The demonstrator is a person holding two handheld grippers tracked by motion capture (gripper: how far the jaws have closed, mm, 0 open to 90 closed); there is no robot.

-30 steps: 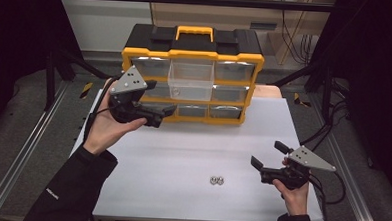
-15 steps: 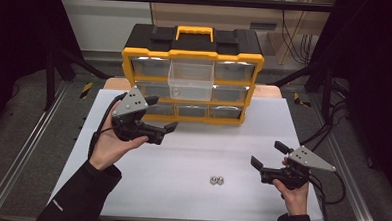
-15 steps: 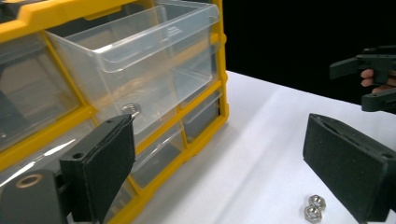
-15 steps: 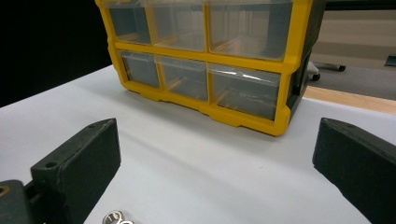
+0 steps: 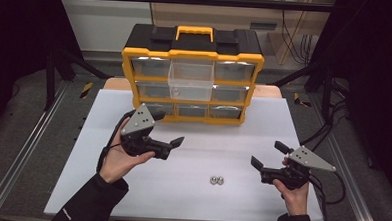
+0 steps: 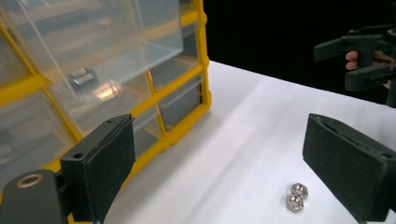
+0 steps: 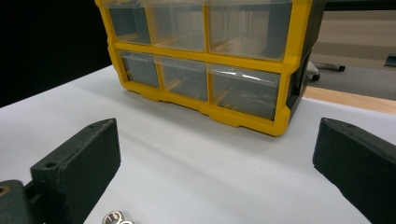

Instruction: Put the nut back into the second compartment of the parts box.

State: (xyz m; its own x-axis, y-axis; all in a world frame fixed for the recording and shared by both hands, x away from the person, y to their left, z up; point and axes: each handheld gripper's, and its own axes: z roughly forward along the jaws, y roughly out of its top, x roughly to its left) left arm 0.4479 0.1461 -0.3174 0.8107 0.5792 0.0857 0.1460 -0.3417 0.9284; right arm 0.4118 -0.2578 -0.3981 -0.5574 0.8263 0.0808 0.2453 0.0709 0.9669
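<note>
At the far edge of the white table [image 5: 192, 140], as the high view shows it, stands a yellow-and-black drawer cabinet [image 5: 191, 75] with a yellow carry handle [image 5: 194, 34] on top; its top-middle clear drawer [image 5: 191, 79] is pulled out toward the person. Two small metal nuts [image 5: 216, 180] lie touching each other on the table, well in front of the cabinet and slightly right of its centre. The left gripper [image 5: 167, 131] is held above the table just in front of the cabinet's lower left corner, jaws spread and empty, pointing right. The right gripper [image 5: 269, 155] is held near the table's front right, well apart from the cabinet, jaws likewise spread and empty, pointing left toward the nuts. From the left gripper view, the cabinet [image 6: 93, 84] fills the left side, with the extended drawer [image 6: 102, 42] at upper left; the nuts [image 6: 296, 196] lie on the table between the two parted jaws, nearer the right-hand one, and the right gripper [image 6: 348, 63] appears at upper right, jaws apart. From the right gripper view, the cabinet [image 7: 210, 60] stands ahead beyond the widely parted jaws, and the nuts [image 7: 116, 218] appear at the bottom edge beside the left-hand jaw, partly cut off.
</note>
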